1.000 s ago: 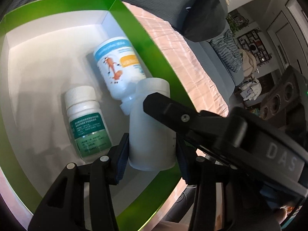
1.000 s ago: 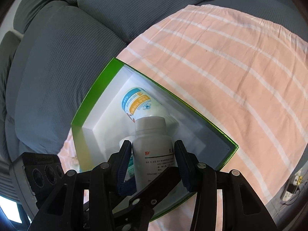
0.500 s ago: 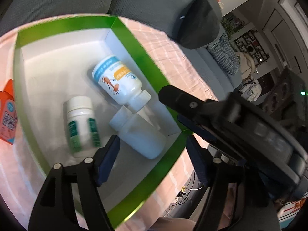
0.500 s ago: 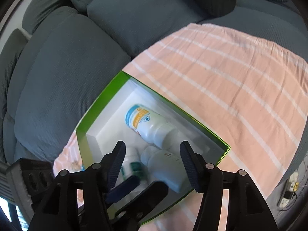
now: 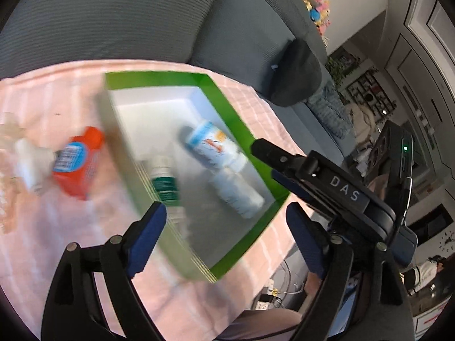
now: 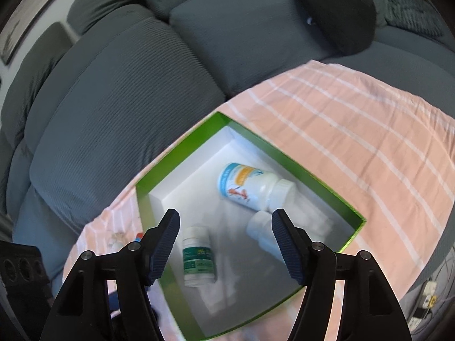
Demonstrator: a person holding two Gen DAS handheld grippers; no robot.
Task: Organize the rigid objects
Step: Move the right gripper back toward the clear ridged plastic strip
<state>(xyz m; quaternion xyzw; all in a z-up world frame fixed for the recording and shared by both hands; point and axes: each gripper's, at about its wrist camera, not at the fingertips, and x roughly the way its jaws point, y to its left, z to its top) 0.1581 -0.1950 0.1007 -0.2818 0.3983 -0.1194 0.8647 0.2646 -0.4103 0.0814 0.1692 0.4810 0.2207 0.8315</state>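
Note:
A green box with a white inside lies on a pink striped cloth. Three bottles lie in it: a blue-and-orange labelled one, a plain white one and a green-labelled one. My left gripper is open and empty above the box's near side. My right gripper is open and empty above the box; its body shows in the left wrist view.
An orange box and a small white bottle lie on the pink cloth left of the green box. Grey sofa cushions rise behind. A dark round cushion sits at the far right. The cloth's edge drops off at the front.
The white bottle was held between the fingers a second ago; it now lies in the box. Both grippers have opened wide and pulled back upward. The left view swings left, showing the orange box.

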